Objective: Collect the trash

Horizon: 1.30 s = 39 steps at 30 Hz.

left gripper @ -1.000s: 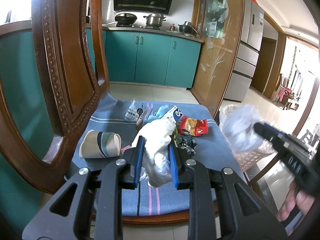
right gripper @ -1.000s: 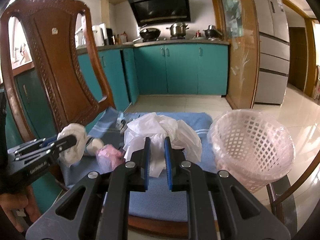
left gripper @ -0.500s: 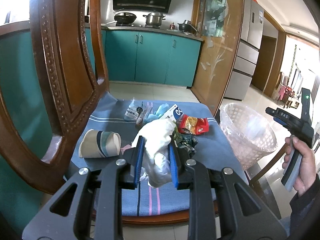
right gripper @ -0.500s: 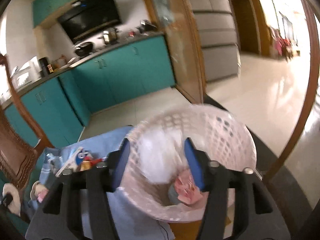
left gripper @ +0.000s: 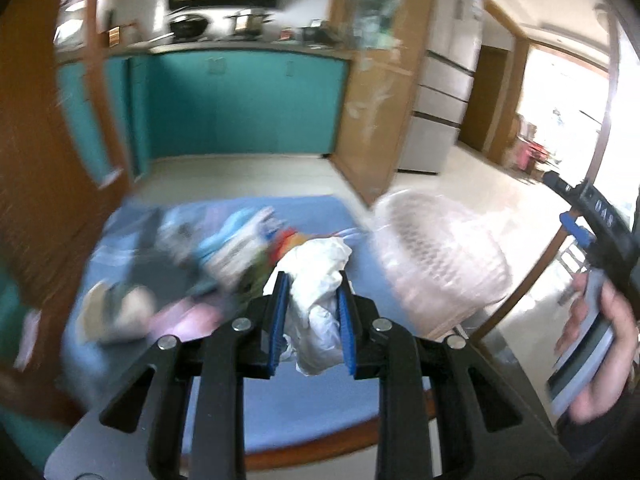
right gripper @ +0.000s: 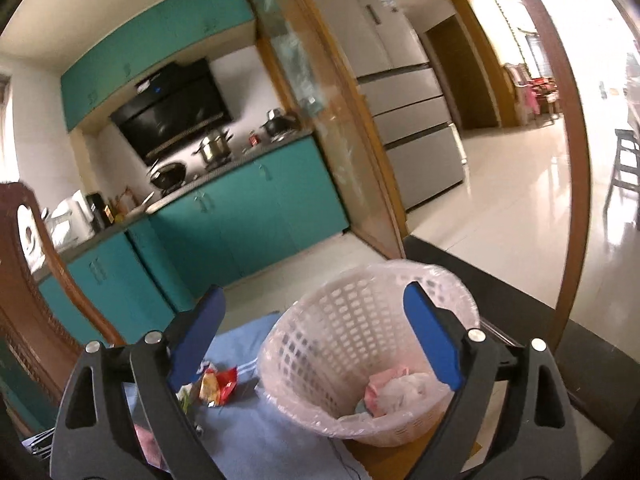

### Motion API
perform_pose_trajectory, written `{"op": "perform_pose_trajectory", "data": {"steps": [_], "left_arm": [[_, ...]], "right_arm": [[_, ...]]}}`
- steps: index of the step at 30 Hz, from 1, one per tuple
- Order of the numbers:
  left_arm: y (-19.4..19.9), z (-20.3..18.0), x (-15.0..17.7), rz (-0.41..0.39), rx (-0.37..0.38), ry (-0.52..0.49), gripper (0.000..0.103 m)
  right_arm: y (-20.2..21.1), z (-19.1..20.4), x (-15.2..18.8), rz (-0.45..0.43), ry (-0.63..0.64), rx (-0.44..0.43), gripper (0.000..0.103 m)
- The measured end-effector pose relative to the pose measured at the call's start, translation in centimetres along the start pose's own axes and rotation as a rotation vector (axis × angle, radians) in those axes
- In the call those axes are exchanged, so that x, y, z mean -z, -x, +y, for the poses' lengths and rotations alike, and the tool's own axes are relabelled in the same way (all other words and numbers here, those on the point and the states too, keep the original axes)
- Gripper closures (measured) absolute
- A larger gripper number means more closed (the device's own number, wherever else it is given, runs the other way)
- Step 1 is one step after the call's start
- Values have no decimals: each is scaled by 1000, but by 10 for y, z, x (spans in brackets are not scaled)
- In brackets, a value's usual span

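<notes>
White crumpled bag (left gripper: pixel 320 280) sits pinched in the left tool (left gripper: pixel 311 324), ready for binning. Right tool (right gripper: pixel 316 340) gapes wide and empty over the pink basket (right gripper: pixel 352 360).

White wad (left gripper: pixel 320 280); pink lattice basket (right gripper: pixel 340 344); blue cushion (right gripper: pixel 256 440); red wrapper (right gripper: pixel 218 386).

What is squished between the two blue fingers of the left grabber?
A crumpled white bag sits pinched between the left gripper's blue fingers, touching both. The left wrist view shows it.
</notes>
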State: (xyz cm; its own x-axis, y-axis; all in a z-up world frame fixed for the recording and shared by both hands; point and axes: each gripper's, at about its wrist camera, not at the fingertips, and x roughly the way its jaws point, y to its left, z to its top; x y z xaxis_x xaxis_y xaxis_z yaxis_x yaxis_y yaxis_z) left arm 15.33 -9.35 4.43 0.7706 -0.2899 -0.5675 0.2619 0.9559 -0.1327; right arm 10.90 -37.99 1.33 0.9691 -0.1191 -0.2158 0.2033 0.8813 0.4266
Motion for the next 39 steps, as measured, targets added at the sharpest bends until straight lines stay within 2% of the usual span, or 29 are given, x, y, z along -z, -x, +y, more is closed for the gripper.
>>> {"op": "perform_pose_trajectory", "data": {"steps": [4,8,10,11,12,14,17,23,26,28,30,33,39], "left_arm": [[-45,-54,-36,28,141,-15,79],[-94,-109,-58,49,213,-60,76],[-120,-128,-61,57,234,-71,56],[-132,-132,-61,73,215,-68,33],[-141,-131,-58,82,185,-50,25],[-146,-125,-53,117,179,-37,25],[-121,-101,-44,98,141,-37,23],[-15,-17,-25,-51,-32,13,10],[37,42,1,-90,-128,82,8],[57,70,16,-107,-202,120,8],[78,102,37,-116,-262,204,8],[91,120,63,-100,-277,283,8],[85,105,68,-42,-267,150,8]], "right_arm": [[10,-20,-5,-54,-78,51,15],[17,-27,-8,-111,-118,79,15],[18,-30,-10,-122,-123,84,15],[16,-31,-10,-116,-122,83,15],[14,-32,-10,-102,-121,80,15],[11,-31,-10,-81,-121,68,15],[9,-26,-9,-56,-106,46,15],[5,15,6,23,5,-28,15],[10,51,25,88,101,-96,15],[16,78,42,134,187,-148,15],[22,105,63,196,280,-198,15],[33,127,86,241,352,-239,15],[48,151,109,265,407,-260,15]]}}
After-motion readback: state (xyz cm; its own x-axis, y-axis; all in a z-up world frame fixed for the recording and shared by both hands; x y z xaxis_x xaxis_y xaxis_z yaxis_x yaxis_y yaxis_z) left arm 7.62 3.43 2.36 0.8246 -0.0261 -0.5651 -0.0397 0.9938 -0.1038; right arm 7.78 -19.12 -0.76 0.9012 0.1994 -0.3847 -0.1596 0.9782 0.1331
